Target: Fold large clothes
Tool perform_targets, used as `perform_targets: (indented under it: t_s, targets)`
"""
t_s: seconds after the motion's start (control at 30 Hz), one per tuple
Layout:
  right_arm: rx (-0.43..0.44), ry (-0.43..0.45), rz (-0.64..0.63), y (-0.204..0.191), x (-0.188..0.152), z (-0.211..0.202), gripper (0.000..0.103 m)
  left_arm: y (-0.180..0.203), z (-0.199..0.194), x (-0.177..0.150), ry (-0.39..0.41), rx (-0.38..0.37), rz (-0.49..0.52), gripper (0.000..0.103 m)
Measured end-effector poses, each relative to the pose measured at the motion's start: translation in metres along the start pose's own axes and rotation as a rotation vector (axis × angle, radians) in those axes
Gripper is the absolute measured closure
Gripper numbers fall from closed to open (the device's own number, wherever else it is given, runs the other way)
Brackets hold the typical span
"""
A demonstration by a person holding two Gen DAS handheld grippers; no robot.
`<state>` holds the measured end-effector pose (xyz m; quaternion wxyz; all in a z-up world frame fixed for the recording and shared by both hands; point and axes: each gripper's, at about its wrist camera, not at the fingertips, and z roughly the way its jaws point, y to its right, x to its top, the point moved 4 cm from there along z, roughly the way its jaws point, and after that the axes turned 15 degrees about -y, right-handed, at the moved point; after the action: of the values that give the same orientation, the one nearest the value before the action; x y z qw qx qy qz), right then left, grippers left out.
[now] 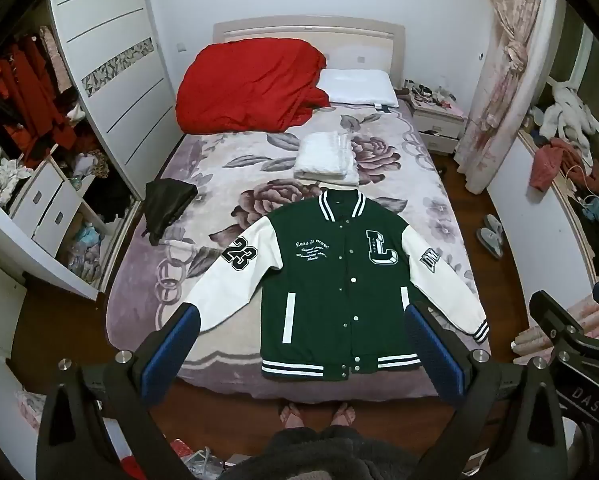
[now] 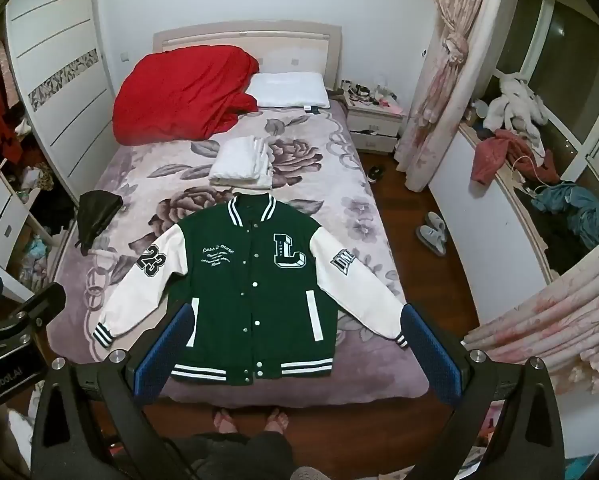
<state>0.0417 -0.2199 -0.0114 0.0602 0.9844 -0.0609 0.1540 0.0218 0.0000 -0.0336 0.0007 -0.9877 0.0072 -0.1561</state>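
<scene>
A green varsity jacket [image 1: 331,280] [image 2: 251,288] with white sleeves, a "23" patch and a large "L" lies flat, front up and buttoned, at the foot of the bed, sleeves spread outward. My left gripper [image 1: 299,320] hovers high above it, wide open, blue pads framing the jacket's lower half with nothing between them. My right gripper [image 2: 295,320] is likewise wide open and empty above the jacket's hem. Each gripper shows at the edge of the other's view.
The bed [image 1: 203,320] has a floral blanket, a folded white garment [image 1: 327,156], a red duvet [image 1: 247,88], a white pillow [image 1: 357,86] and a black item [image 1: 167,204] at its left edge. A person's bare feet [image 1: 319,414] stand at the foot. Wardrobe left, nightstand [image 2: 373,124] and slippers [image 2: 433,232] right.
</scene>
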Motion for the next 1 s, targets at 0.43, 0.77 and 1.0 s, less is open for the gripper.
perform_targets:
  t_s: [0.43,0.77,1.0]
  targets:
    - [0.008,0.016,-0.009,0.0,0.007,-0.011,0.0,0.001,0.0,0.0,0.0,-0.002,-0.001,0.0]
    - [-0.001,0.025,-0.021,-0.008,0.003,-0.026,0.0,0.001,0.001,0.001,0.0,-0.007,0.0,0.0]
    - [-0.005,0.027,-0.022,-0.006,0.001,-0.025,0.0,0.0,0.001,0.001,0.003,-0.008,-0.001,0.0]
